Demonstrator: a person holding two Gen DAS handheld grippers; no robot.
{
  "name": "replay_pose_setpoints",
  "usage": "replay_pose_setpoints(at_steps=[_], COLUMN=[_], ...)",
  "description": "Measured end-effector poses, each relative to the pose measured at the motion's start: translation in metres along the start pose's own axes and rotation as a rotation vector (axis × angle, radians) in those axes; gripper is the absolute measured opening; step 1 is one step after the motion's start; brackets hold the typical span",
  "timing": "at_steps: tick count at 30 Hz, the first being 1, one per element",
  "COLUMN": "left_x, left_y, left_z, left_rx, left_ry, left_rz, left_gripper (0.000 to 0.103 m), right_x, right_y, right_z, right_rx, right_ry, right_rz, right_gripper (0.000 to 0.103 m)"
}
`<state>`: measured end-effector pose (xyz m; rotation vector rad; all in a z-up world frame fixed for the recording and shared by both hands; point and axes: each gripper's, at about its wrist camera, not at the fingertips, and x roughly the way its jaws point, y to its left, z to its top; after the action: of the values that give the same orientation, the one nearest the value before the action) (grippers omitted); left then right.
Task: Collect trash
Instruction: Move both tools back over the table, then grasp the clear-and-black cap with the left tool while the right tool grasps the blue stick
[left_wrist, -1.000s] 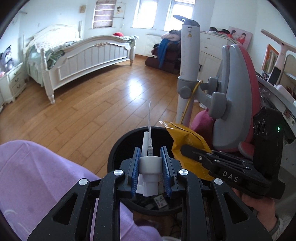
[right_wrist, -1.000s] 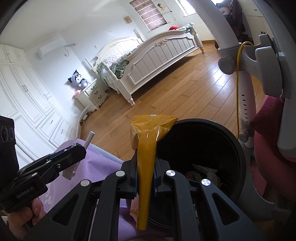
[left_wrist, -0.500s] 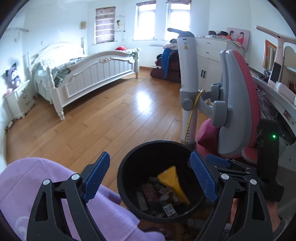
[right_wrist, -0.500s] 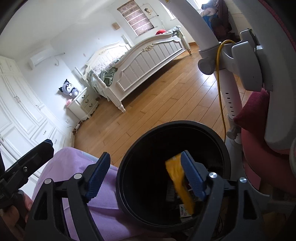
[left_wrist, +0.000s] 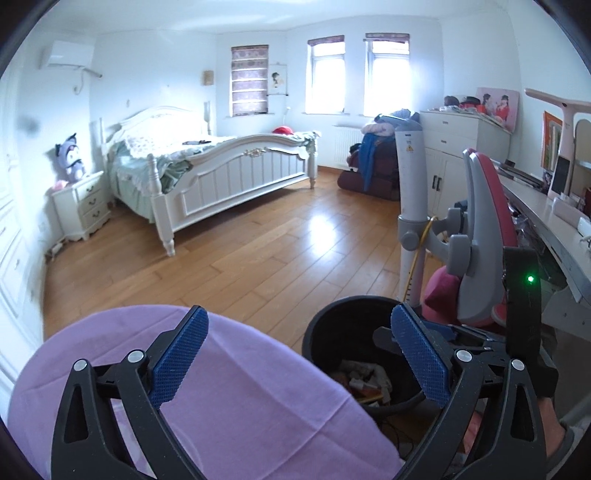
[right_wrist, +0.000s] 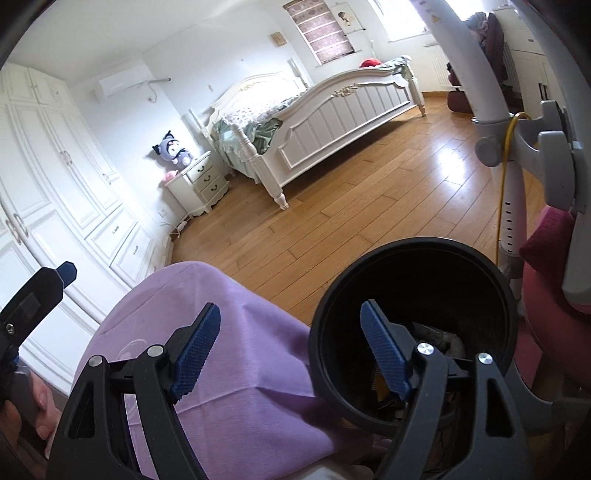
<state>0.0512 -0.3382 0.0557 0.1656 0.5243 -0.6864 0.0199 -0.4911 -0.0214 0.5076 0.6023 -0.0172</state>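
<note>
Round black trash bin (left_wrist: 325, 332), glossy-walled, held crumpled wrappers (left_wrist: 364, 376). The left gripper (left_wrist: 299, 360) was opening wide, empty; the right gripper (right_wrist: 291, 350) stood wide, empty.

- White bed (left_wrist: 221, 173) on wood floor (left_wrist: 258, 254), rumpled green bedding on top.
- White nightstand (left_wrist: 83, 205) just left of bed, purple plush toy (left_wrist: 69, 158) on it.
- Air conditioner (left_wrist: 68, 55) high on left wall.
- White wardrobe (right_wrist: 48, 177) along the wall.
- Grey-and-red chair (left_wrist: 484, 236) by the desk (left_wrist: 546, 221), yellow cable (right_wrist: 504, 177) down its post.
- Purple fabric (left_wrist: 221, 391) in foreground.
</note>
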Motion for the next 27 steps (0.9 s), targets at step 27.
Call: replay_pose_setpoints(at_steps=[27], left_x=[-0.091], left_y=[0.276], left_z=[-0.165], left_rx=[-0.341], left_ry=[0.38], left_rz=[0.361], left_gripper=[0.084], right_x=[0.046], right_y=[0.22], right_z=[-0.121], right_rx=[-0.66], right_ry=[0.424], right_rz=[0.297], right_gripper=[0.046])
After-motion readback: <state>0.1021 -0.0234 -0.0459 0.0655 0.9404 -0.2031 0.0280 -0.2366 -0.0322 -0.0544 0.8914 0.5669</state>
